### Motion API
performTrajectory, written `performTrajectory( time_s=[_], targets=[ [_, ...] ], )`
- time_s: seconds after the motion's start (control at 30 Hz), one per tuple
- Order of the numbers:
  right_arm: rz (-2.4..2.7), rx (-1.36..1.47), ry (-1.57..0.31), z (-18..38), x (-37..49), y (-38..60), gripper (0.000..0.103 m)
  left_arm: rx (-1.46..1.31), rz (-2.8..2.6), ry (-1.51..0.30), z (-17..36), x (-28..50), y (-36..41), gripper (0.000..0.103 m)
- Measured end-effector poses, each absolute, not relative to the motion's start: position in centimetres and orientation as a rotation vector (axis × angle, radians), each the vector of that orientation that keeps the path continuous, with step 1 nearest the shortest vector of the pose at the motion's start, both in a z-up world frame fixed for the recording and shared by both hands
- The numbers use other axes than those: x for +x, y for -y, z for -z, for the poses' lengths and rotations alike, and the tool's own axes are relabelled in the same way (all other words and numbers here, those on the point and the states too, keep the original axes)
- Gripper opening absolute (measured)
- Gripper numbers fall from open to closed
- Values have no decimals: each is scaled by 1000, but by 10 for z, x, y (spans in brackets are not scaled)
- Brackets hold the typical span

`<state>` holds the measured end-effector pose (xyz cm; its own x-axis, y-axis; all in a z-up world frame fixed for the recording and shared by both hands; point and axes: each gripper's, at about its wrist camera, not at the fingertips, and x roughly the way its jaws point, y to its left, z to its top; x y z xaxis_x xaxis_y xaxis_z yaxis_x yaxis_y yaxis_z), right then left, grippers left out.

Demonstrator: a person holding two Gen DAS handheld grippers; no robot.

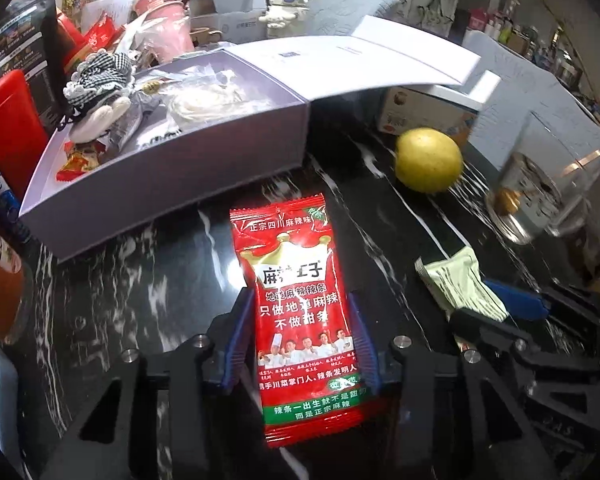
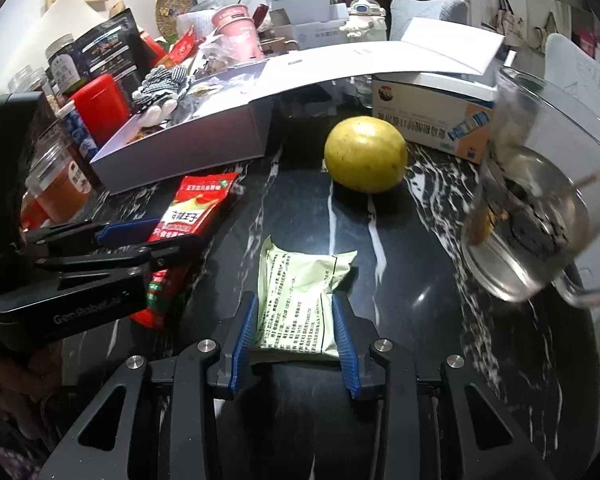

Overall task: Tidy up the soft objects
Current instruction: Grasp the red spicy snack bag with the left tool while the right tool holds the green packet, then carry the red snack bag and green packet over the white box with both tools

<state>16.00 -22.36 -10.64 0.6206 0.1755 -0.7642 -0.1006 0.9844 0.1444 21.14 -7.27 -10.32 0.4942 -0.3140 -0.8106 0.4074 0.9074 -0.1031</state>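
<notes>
Red snack packet (image 1: 300, 320) lies on the black marble table (image 1: 140, 300), just in front of the open grey box (image 1: 172, 168); the left gripper (image 1: 300, 312) presses its blue pads on both its sides; the right gripper (image 2: 296, 316) is clamped on the pale green packet (image 2: 300, 304); a yellow fruit (image 2: 366, 154) sits beyond it.

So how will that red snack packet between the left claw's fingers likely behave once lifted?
The red snack packet looks like thin glossy film, so it will probably flop past the left claw and may slip against the pads. It looks flat and light, so lifting should take little force. The marble tabletop is smooth, so a nudge would likely slide it.
</notes>
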Motion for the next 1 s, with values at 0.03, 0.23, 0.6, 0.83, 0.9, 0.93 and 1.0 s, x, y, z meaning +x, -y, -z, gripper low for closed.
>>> performTrajectory(
  time_s=[0.03,0.23,0.6,0.83,0.9,0.93,1.0],
  targets=[
    [-158,96,-890,106,156,225,36,107,451,-967,102,207,72,46],
    [-159,104,-908,105,135,226,36,146,490,-988,97,180,69,46],
    [-152,92,-904,106,121,222,36,186,424,-957,108,185,70,56],
    [-145,87,-895,106,122,222,36,180,439,-926,107,183,67,46],
    [-144,88,-888,107,123,223,36,154,446,-928,106,184,64,46],
    [-144,89,-884,107,124,223,36,128,454,-938,106,185,62,46],
    [-141,85,-880,107,125,223,36,89,463,-956,104,187,58,46]
  ],
)
